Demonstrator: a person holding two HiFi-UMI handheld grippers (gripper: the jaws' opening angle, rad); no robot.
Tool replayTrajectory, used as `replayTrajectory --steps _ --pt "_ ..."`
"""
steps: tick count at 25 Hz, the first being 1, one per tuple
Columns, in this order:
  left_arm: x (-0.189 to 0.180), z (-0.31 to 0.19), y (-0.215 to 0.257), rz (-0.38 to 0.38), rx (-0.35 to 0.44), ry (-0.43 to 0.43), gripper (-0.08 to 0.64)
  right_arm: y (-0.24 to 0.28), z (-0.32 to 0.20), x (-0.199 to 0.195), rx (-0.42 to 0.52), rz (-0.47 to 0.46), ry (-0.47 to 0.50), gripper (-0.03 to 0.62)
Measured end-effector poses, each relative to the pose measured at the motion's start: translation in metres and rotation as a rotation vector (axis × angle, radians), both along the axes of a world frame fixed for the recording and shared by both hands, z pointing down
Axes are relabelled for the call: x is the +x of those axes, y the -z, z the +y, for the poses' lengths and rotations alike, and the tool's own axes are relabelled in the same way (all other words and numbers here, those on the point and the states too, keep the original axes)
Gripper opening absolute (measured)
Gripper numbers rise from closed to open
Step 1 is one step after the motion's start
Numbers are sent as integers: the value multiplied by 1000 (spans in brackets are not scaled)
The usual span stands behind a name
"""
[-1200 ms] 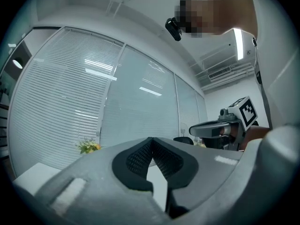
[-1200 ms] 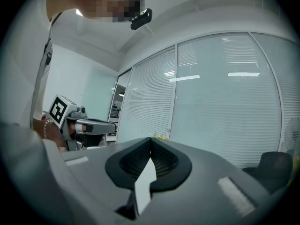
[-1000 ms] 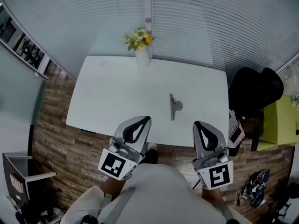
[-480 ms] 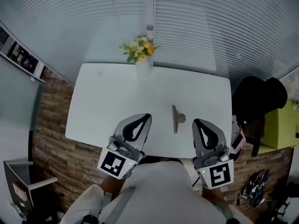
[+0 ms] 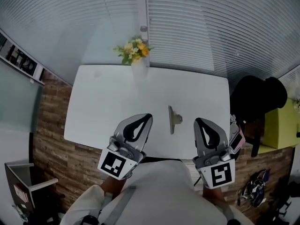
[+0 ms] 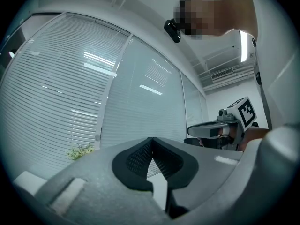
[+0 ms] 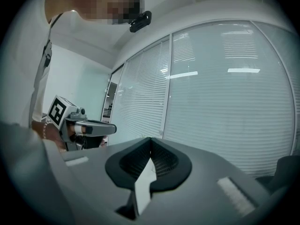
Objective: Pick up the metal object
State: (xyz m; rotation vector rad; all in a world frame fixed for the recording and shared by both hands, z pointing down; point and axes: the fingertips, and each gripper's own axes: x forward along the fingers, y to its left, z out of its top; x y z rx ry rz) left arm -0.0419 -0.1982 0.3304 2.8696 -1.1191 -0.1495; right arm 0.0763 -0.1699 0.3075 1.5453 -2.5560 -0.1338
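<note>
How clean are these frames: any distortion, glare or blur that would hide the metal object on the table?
Head view: strong fisheye bows the blinds and the table edges, yet the metal object is sharp and evenly lit. Left gripper view: dark round vignette, bright light streaks across the blinds, object out of frame. Right gripper view: same vignette and streaks.

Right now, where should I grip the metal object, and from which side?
Likely the metal object by its thin strip, near end, jaws across its width. It lies on the table, running away from you, so come down with the right gripper.
</note>
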Motion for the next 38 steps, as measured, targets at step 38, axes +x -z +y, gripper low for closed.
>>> replayTrajectory --steps 38 --pt "30 13 4 -35 -2 -6 2 -102 -15 55 -196 13 3 61"
